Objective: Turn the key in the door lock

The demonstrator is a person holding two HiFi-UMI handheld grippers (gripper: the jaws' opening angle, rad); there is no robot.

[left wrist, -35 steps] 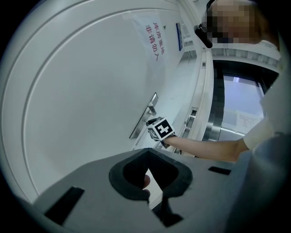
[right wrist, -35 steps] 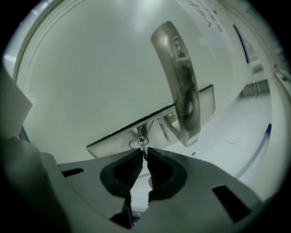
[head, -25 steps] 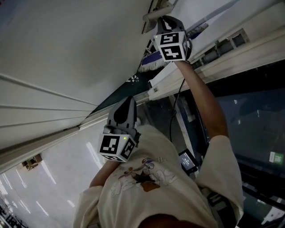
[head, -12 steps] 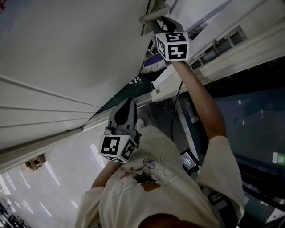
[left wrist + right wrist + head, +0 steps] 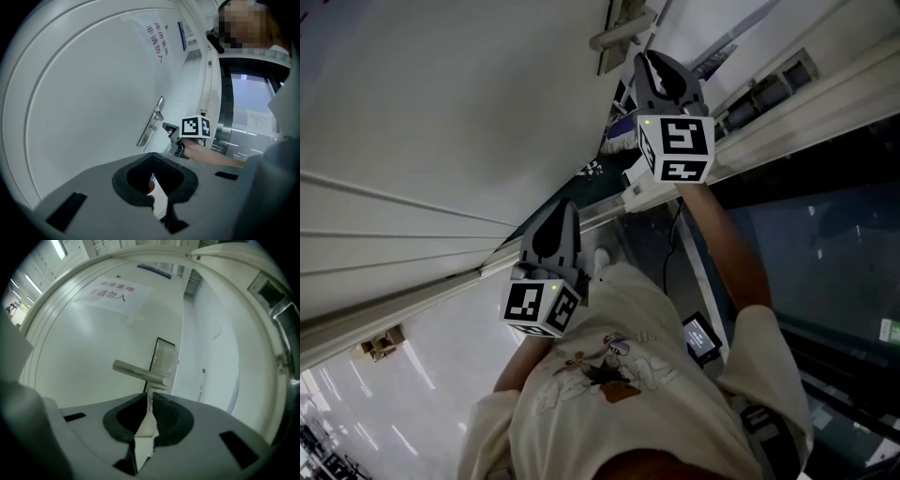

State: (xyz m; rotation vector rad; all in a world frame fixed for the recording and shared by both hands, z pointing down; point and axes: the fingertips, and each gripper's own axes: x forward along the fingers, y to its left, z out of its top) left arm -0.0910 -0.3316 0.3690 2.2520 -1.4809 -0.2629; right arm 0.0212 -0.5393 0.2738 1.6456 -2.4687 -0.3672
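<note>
The key [image 5: 150, 402] is a small metal bit just under the door handle [image 5: 139, 371], low on the lock plate [image 5: 164, 361] of the white door [image 5: 93, 343]. It is so small that I can't be sure of its shape.

My right hand-held gripper [image 5: 651, 60] points level at it. The jaws are narrow and closing, and the key shows in the thin gap at their tips. I can't see the pads pressing on it yet.

I think I am at the step of getting hold of the key, and the turn itself is not yet done. Next I need both pads flat on the key's head, a firm squeeze, then a roll of the wrist without pulling the key out or bumping the handle.

My left hand-held gripper [image 5: 565, 208] hangs lower down, well apart from the lock. Its jaws are only a little apart, with nothing in them.
</note>
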